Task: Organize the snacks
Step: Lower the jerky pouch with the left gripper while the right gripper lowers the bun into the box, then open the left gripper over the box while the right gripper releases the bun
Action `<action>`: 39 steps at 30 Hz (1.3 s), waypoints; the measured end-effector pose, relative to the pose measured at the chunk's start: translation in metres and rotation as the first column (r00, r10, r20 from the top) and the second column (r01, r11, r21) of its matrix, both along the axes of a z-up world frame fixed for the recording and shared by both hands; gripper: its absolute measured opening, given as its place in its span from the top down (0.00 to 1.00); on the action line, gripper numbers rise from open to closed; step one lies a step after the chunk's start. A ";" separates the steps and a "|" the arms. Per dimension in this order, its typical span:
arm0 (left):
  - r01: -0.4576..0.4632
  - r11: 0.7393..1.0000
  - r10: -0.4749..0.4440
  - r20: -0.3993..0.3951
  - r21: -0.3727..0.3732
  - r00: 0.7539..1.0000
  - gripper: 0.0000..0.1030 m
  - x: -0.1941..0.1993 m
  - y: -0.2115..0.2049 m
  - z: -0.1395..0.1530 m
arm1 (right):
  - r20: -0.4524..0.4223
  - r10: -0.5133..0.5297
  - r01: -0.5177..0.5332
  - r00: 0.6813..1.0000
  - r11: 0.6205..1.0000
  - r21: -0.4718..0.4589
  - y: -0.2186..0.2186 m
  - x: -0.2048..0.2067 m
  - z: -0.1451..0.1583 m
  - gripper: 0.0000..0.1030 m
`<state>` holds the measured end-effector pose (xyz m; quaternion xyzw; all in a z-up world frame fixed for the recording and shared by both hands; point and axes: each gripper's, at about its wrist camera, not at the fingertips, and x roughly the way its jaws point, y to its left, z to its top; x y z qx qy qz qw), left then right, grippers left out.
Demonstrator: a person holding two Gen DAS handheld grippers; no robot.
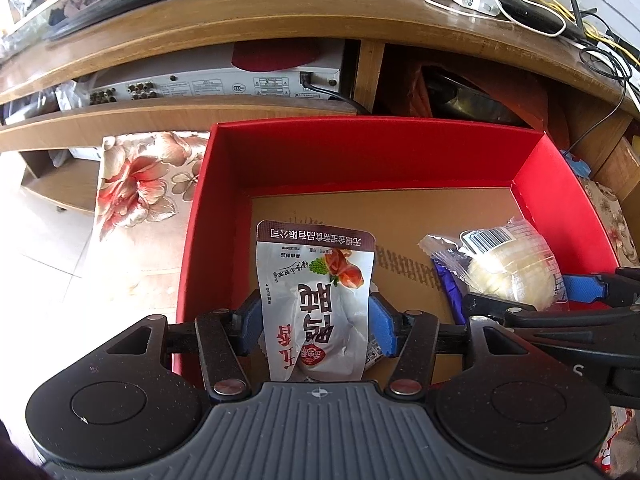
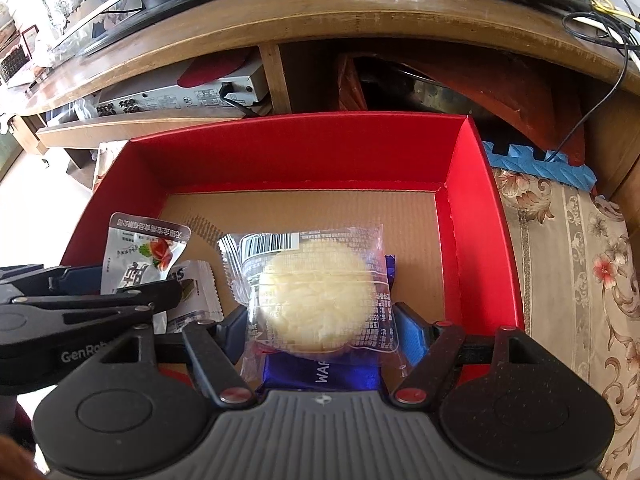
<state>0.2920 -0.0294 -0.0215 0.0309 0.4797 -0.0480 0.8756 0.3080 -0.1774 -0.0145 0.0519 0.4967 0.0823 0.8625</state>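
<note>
While both packets hang over the red box, we hold the left tongs clenched on the silver pouch, with the blue pads pressing its two long edges near the box's near-left corner. We hold the right tongs clenched on the clear-wrapped cake, above the middle of the near edge of the box. A purple wrapper lies just under the cake; we cannot tell whether it rests on the cardboard floor or is caught in the same grip. A white packet sits beside the silver pouch, partly hidden by the left tongs.

We judge the step in hand to be the release of both snacks into the box. Hazards from here:

1. Both tongs work close together at the near edge. A sideways shift of either one could bring them into contact and knock a packet loose.
2. The silver pouch is slick and gripped low. It may tip on release and land on the white packet.
3. The cake is soft. Excess squeeze could crush it.
4. The cake wrapper is loose film. It may cling to a pad on opening and be dragged out over the near wall.
</note>
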 end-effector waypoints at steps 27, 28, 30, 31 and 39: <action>-0.021 0.996 0.027 0.072 -0.088 0.997 0.25 -0.032 0.019 0.036 | 0.096 -0.001 -0.001 0.995 1.000 0.022 -0.001 -0.034 0.044 0.28; -0.019 0.996 0.026 0.074 -0.090 0.997 0.25 -0.034 0.019 0.037 | 0.098 0.000 -0.002 0.995 1.000 0.024 -0.001 -0.036 0.045 0.28; -0.017 0.995 0.024 0.078 -0.097 0.997 0.25 -0.037 0.020 0.039 | 0.104 0.001 -0.004 0.995 1.000 0.025 -0.001 -0.039 0.047 0.28; -0.016 0.995 0.024 0.080 -0.099 0.997 0.25 -0.039 0.021 0.040 | 0.105 0.003 -0.006 0.994 1.000 0.026 -0.001 -0.041 0.048 0.28; 0.004 0.991 0.008 0.092 -0.133 0.996 0.18 -0.055 0.026 0.048 | 0.105 -0.003 -0.001 0.994 0.999 0.036 -0.004 -0.051 0.052 0.27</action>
